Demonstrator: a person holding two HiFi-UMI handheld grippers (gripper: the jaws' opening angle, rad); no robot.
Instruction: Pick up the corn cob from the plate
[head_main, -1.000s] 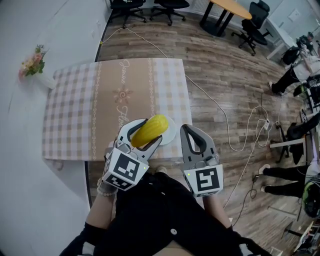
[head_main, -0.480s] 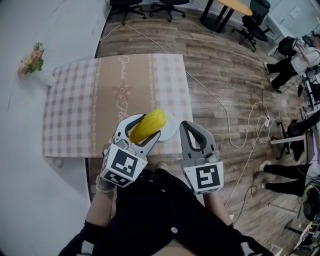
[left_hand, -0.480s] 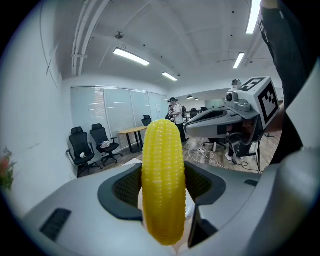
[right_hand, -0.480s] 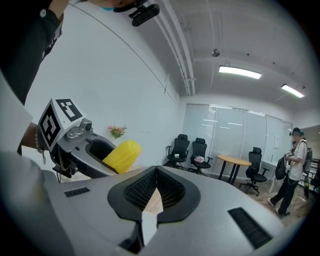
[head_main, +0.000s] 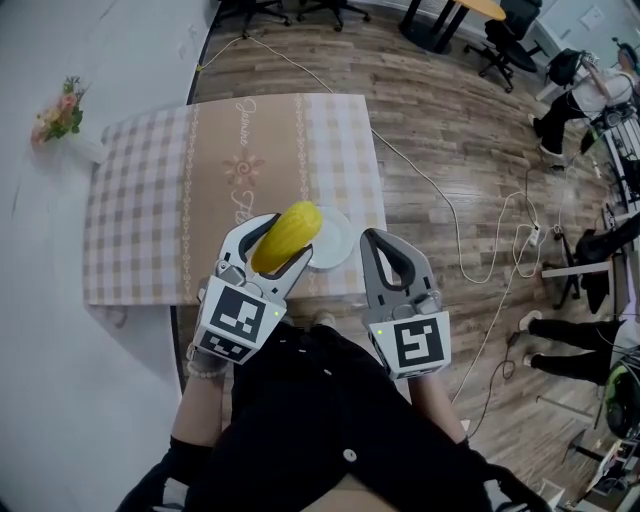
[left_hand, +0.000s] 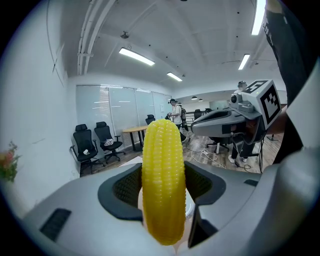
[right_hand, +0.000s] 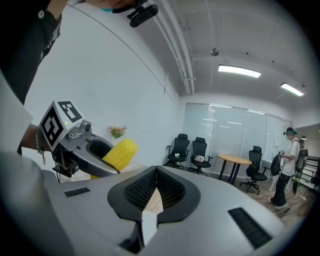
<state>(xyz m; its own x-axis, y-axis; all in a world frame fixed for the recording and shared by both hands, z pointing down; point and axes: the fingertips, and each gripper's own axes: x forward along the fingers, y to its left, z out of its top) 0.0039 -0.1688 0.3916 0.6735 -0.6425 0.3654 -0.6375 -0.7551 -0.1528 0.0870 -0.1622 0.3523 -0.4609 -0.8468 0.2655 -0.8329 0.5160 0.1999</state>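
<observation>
A yellow corn cob (head_main: 286, 236) is held in the air, my left gripper (head_main: 262, 252) shut on it, above the near edge of the table. The left gripper view shows the cob (left_hand: 163, 185) standing upright between the dark pads. Just right of the cob lies the white plate (head_main: 335, 240), bare, at the near right corner of the table. Beside the left one, my right gripper (head_main: 382, 252) is shut with nothing in it; its pads meet in the right gripper view (right_hand: 156, 192), where the cob (right_hand: 120, 153) shows at left.
The table (head_main: 150, 200) wears a checked cloth with a brown centre strip. A small vase of flowers (head_main: 62, 122) stands at its far left corner. White cables (head_main: 450, 215) run across the wooden floor at right. Office chairs, desks and people are at the far right.
The left gripper has lifted the corn cob higher and a little left, away from the plate. The right gripper has stayed about where it was.
</observation>
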